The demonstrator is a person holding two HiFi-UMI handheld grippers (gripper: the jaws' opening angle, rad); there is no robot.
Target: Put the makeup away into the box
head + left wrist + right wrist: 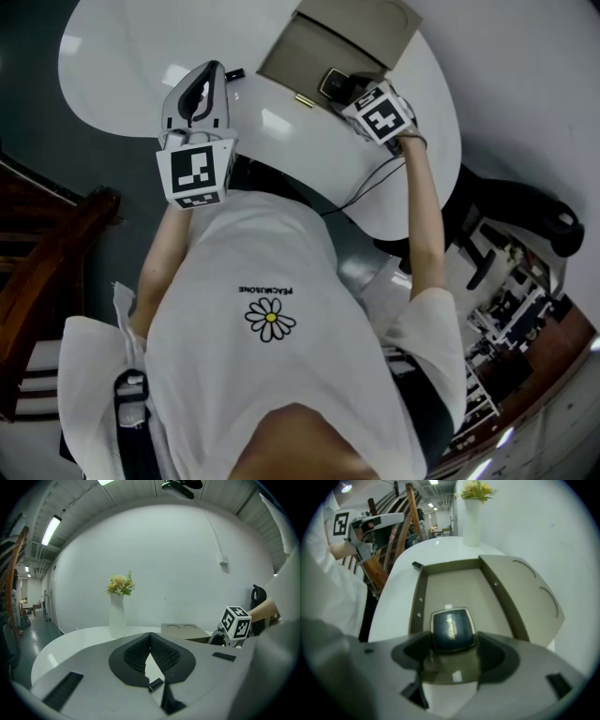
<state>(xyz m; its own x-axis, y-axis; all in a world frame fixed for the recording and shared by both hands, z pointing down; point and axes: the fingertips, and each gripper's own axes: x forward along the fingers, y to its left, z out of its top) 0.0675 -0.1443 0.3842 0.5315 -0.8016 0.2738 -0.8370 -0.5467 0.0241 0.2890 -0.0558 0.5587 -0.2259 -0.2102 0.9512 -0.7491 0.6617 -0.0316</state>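
1. Right gripper view: the makeup, a dark compact (452,629) with a gold rim, sits between the fingers of my right gripper (453,643). They are closed on its two sides, so I am holding it.
2. The compact hangs inside the outline of the tan box (454,590), at the end of the box nearest me. I cannot tell whether it touches the box floor.
3. In the head view the compact (334,82) shows at the same end of the box (309,52), just ahead of my right gripper (354,97).
4. The box lid (525,602) is folded open to the right and has two round marks pressed into it.
5. The box lies on the white surface (398,597), set back from the near edge where I stand.
6. A small black piece (417,565) lies on the surface just beside the far left corner of the box, outside it.
7. A white vase of flowers (472,520) stands at the far end of the surface, close to the wall and well apart from the box.
8. My left gripper (150,637) is raised above the near left part of the surface (79,639). Its fingers meet at the tips with nothing between them.
9. In the head view the left gripper (208,80) is well apart from the box, to its left.
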